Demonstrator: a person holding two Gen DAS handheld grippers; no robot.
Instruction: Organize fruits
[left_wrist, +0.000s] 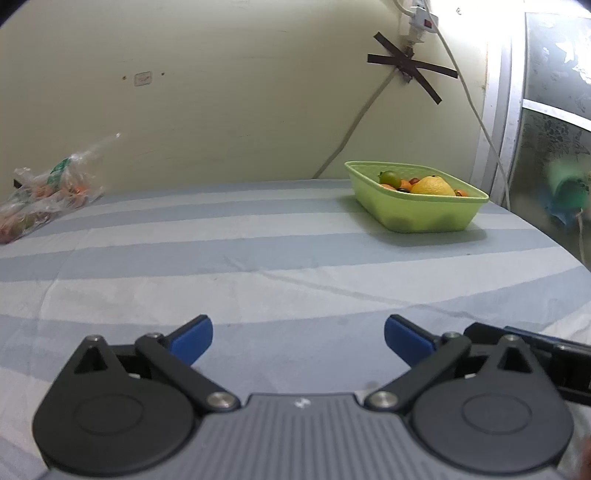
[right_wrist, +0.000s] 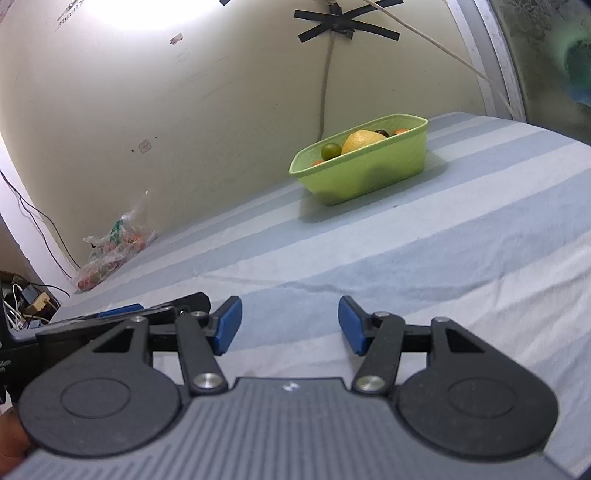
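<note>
A light green basket (left_wrist: 424, 212) stands at the far right of the striped cloth and shows in the right wrist view (right_wrist: 369, 170) too. It holds a large yellow fruit (left_wrist: 432, 185), a green round fruit (left_wrist: 389, 178) and small orange and dark ones. My left gripper (left_wrist: 298, 341) is open and empty, low over the near cloth, far from the basket. My right gripper (right_wrist: 290, 326) is open and empty, also near the front. The right gripper's side shows at the right edge of the left wrist view (left_wrist: 535, 343).
A clear plastic bag (left_wrist: 40, 199) with more fruit lies at the far left by the wall, also in the right wrist view (right_wrist: 110, 254). The blue and white striped cloth (left_wrist: 258, 266) covers the surface. Cables hang down the wall behind the basket.
</note>
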